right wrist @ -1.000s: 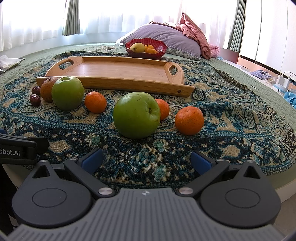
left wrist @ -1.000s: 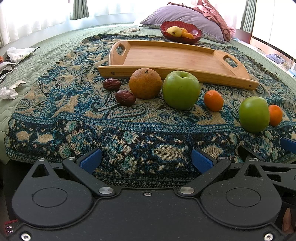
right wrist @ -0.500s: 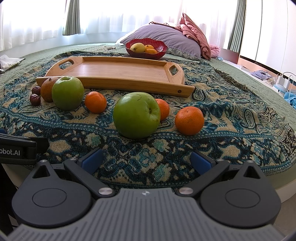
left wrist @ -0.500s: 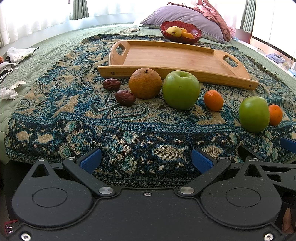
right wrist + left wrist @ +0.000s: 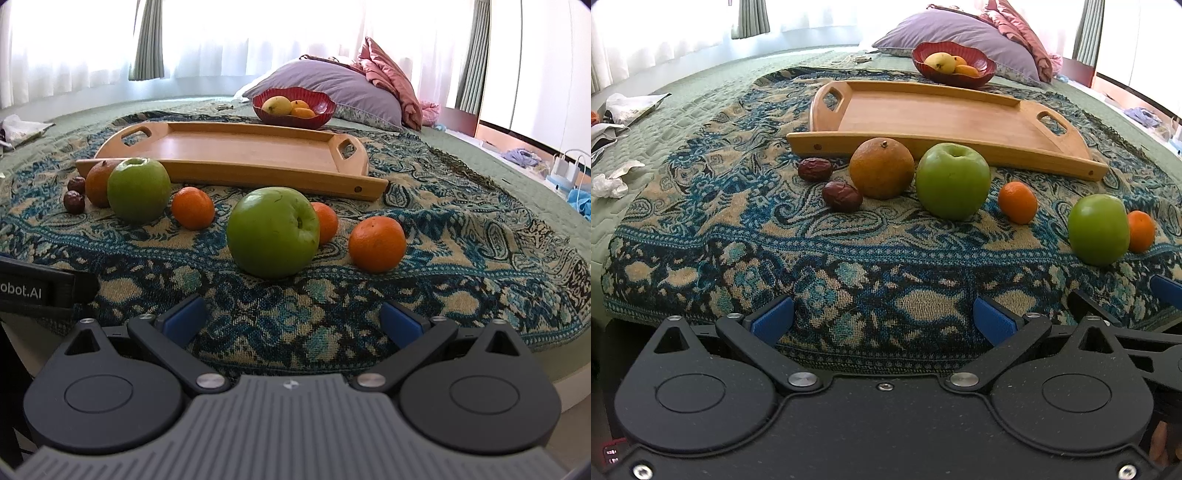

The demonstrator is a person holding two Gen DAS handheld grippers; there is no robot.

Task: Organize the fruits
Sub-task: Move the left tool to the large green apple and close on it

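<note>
We hold the left gripper point(image 5: 882, 319) at the near edge of the bed, with its blue fingers spread wide and nothing between them; the right gripper point(image 5: 291, 319) is the same, wide apart and holding nothing. The fruits lie on the patterned blanket point(image 5: 738, 229) that covers the bed, all in front of the wooden tray point(image 5: 923, 114), which has no fruit inside. From the left wrist view we see two dates point(image 5: 842, 195) at the left, just beside the big brownish orange point(image 5: 881, 168), and next to this one the first green apple point(image 5: 953, 181). A small mandarin point(image 5: 1017, 202) lies near this apple on its right side. More to the right is the second green apple point(image 5: 272, 236), with a mandarin point(image 5: 327, 221) partly hidden behind it and one larger mandarin point(image 5: 376, 243) near on its right. Behind the tray stands a red bowl point(image 5: 321, 109) with yellow and orange fruits inside, in front of a purple pillow point(image 5: 332, 83).
</note>
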